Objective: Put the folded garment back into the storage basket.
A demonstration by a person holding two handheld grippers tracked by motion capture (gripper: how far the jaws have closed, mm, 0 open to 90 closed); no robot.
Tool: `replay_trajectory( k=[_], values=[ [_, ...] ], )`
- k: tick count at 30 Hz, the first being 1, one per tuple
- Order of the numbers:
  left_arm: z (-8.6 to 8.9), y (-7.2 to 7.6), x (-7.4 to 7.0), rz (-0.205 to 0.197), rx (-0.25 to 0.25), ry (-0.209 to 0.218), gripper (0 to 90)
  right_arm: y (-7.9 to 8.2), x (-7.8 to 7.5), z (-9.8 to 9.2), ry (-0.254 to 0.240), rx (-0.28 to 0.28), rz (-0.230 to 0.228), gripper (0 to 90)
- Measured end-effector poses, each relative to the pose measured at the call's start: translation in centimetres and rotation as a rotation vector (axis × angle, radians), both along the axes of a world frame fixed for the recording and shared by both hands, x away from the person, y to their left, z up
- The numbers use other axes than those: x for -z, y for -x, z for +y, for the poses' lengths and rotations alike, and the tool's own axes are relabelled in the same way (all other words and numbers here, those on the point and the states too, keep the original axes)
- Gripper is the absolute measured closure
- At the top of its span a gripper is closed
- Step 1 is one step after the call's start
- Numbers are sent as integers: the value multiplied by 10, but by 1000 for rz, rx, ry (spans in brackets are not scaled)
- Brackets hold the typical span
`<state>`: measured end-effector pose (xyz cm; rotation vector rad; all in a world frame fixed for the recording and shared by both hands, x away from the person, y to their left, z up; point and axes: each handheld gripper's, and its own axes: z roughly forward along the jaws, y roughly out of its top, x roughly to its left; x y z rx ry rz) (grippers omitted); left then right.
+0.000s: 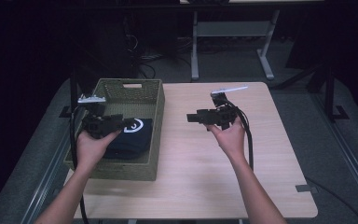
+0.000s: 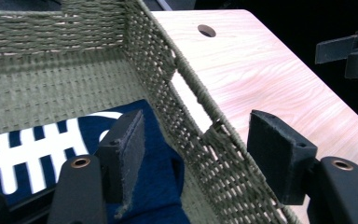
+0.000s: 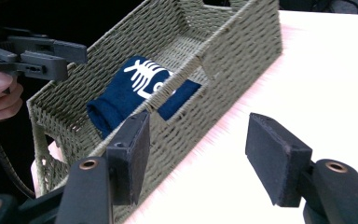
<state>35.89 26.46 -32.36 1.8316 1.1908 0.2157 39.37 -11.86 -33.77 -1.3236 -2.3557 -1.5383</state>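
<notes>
An olive woven basket [image 1: 154,100] stands on the left part of the wooden table [image 1: 200,177]. In it lies a folded navy cloth [image 1: 135,135] with a white print. My left gripper [image 1: 126,123] hovers over the basket's near half, above the cloth [image 2: 37,144]. It is open, and the basket's side wall [image 2: 200,135] shows beyond the gap between its jaws. My right gripper [image 1: 192,117] is held over the bare table to the right of the basket and points toward it. It is open too, with nothing between its jaws [image 3: 198,154]. The cloth [image 3: 126,93] and basket [image 3: 233,51] lie ahead of it.
A round hole [image 2: 207,31] is cut in the tabletop near its far edge. Behind the table stands a white desk frame [image 1: 195,51] on a dark floor. Black cables trail from both grippers along the person's forearms. Bare wood lies right of the basket.
</notes>
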Motion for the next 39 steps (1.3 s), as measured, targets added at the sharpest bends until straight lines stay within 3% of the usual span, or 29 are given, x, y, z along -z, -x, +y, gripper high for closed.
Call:
replay_trajectory(
  k=[11, 39],
  values=[
    [-37, -1, 0, -6, 47, -4, 340, 8, 5, -38, 0, 37, 2, 391],
    [-101, -1, -2, -17, 135, 3, 308, 27, 9, -108, -2, 118, 0, 370]
  ],
)
